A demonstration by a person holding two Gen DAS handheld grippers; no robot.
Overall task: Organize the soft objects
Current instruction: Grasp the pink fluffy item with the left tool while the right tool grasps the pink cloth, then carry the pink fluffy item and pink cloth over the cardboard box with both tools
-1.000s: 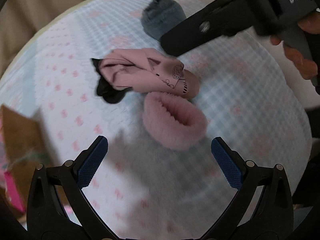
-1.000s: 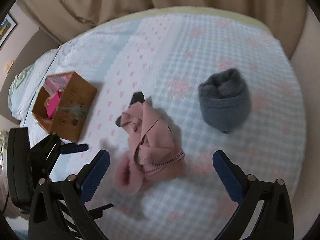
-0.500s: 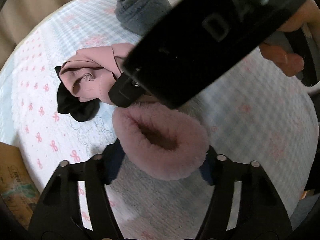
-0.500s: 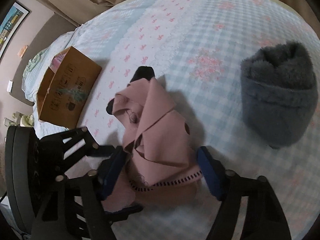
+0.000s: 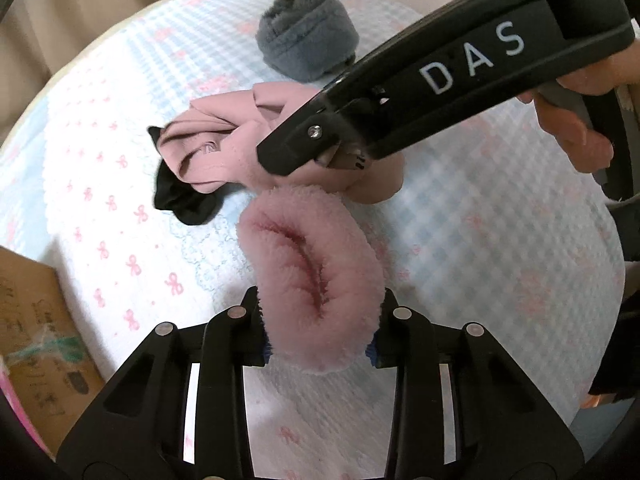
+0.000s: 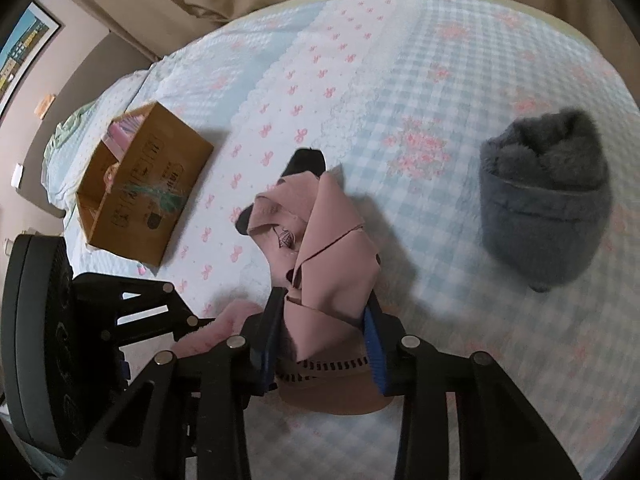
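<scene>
bed surface: a quilted bedspread, pale blue check with pink bows, is seen in both wrist views.

left gripper: its jaws have just been closing and are now clamped on a fluffy pink sock roll; the blue pads are pressed into the near end of the roll on both sides, and the roll's opening is squeezed into a narrow slit. the rest of the roll is laid on the bedspread, touching the smooth pink garment behind it.

right gripper: its jaws have just been closing and are now pinched on a bunched pink garment with small dark prints and a dashed hem line. the fabric is gathered between the blue pads, its upper folds stood up ahead of the fingers. a black cloth piece is tucked under the garment's far edge. in the left wrist view the right gripper's body, marked "das", is seen slanting down onto the same garment, with a hand on its handle.

a grey fleece roll is set well apart to the right of the garment, untouched. a cardboard box, open, with pink items inside, is placed on the bedspread to the left, apart from the garments.
</scene>
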